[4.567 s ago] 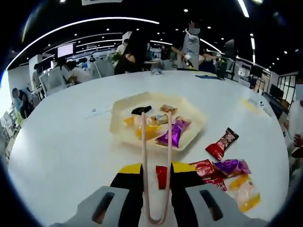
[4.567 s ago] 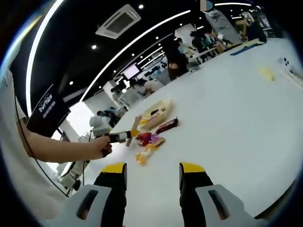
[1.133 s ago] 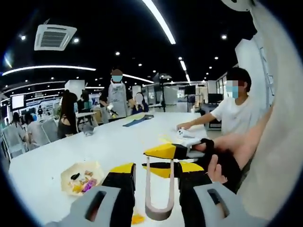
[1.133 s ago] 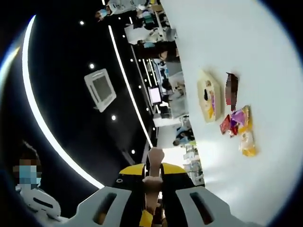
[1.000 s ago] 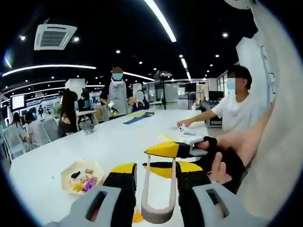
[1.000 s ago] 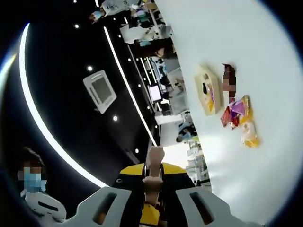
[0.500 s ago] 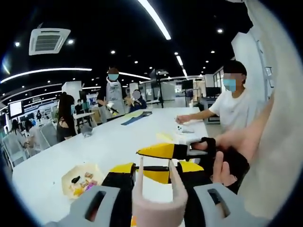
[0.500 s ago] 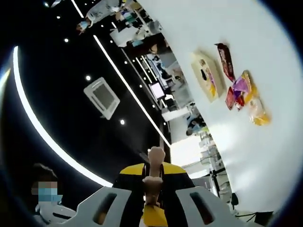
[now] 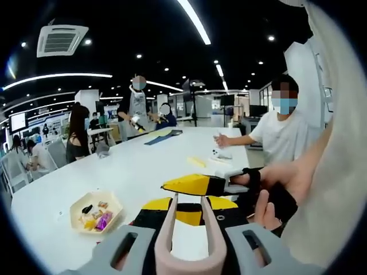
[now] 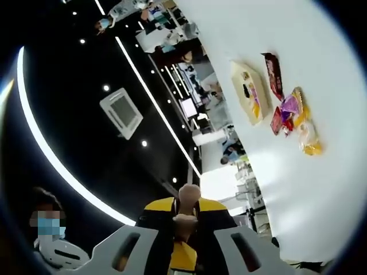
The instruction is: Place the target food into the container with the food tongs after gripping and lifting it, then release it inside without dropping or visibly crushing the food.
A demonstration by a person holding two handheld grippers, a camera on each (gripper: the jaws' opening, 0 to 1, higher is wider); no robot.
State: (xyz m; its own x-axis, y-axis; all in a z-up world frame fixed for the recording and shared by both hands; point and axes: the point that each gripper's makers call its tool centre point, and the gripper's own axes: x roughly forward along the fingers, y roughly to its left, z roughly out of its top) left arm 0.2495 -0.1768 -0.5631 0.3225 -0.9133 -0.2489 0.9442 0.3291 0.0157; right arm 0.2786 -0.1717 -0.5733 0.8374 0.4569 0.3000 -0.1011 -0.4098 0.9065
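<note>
left gripper view: the left claw (image 9: 188, 220) holds the pink food tongs (image 9: 186, 240) between its jaws, loop end toward the camera, arms pointing forward and spread apart. the right claw (image 9: 192, 184) comes in from the right, held by a gloved hand (image 9: 272, 197), its yellow-tipped jaws lying across just beyond the tong tips. the white counter (image 9: 143, 166) stretches ahead; on it, well apart from the tongs, sits the cream container (image 9: 94, 211) with wrapped sweets already inside. people sit and stand around the far edge.

right gripper view: the picture is rolled hard, ceiling lights to the left. the right claw (image 10: 184, 215) is closed on something pinkish, apparently one end of the tongs (image 10: 186, 209). far off on the counter (image 10: 309, 74) lie the container (image 10: 248, 94) and, just beside it, the loose wrapped food (image 10: 292, 117), red, purple and yellow packets, none gripped.

judgement: no food is being carried; the tongs look to be between hands, well above the work. the next move calls for settling the tongs in one claw, lowering toward the loose packets, and closing gently on one.
</note>
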